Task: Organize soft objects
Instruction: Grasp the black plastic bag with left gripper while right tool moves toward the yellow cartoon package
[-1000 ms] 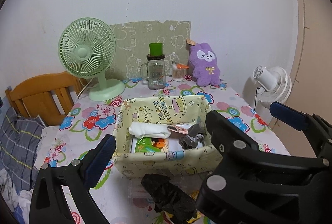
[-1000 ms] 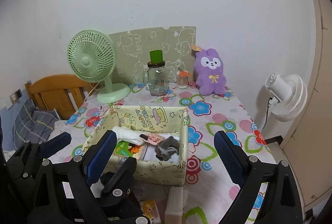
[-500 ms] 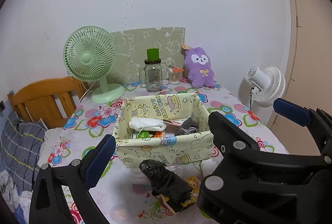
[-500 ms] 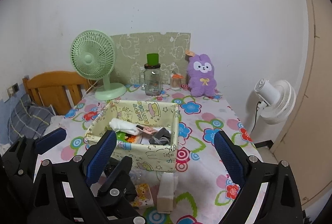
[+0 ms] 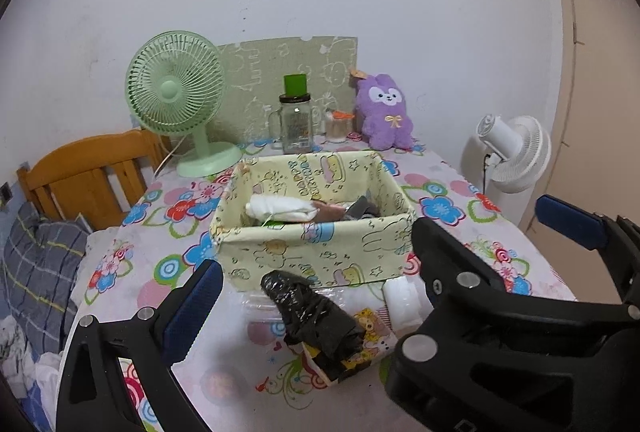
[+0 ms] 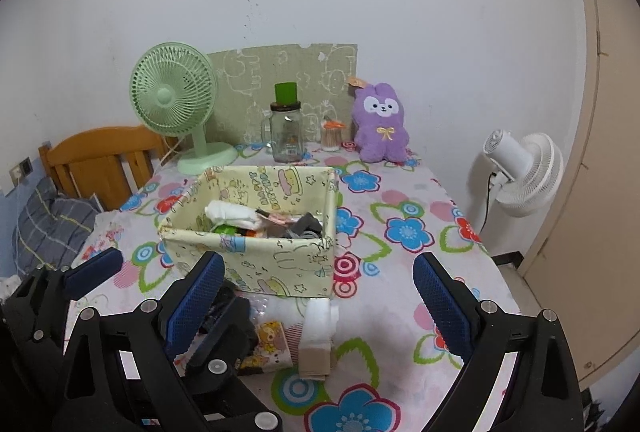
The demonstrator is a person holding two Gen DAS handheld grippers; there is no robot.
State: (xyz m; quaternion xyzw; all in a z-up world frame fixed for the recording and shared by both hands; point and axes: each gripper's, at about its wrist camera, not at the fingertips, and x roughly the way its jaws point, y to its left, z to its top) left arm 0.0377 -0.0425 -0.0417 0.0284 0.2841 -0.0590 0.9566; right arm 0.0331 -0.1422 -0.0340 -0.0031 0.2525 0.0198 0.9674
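Observation:
A pale yellow cartoon-print fabric box [image 5: 320, 252] [image 6: 276, 260] stands mid-table and holds a white cloth roll [image 5: 280, 209], a grey item and small packs. In front of it lie a crumpled black plastic bundle [image 5: 312, 316], a cartoon-print pack [image 6: 272, 348] and a white-and-beige rolled sock [image 6: 318, 324] [image 5: 400, 300]. A purple plush rabbit [image 5: 384, 116] [image 6: 380, 124] sits at the far edge by the wall. My left gripper [image 5: 316, 284] and right gripper [image 6: 318, 268] both hang open and hold nothing, side by side above the near table edge, their fingers overlapping.
A green desk fan [image 5: 176, 92] stands at the back left, with a glass jar with a green lid [image 5: 296, 124] and a small toothpick jar [image 5: 336, 126] beside it. A white fan [image 6: 520, 168] stands off the table's right side. A wooden chair back [image 5: 88, 172] and plaid cloth are at the left.
Both grippers have drawn back from the box, still open. The box looks farther away, and the black bundle, the pack and the sock in front of it show fully.

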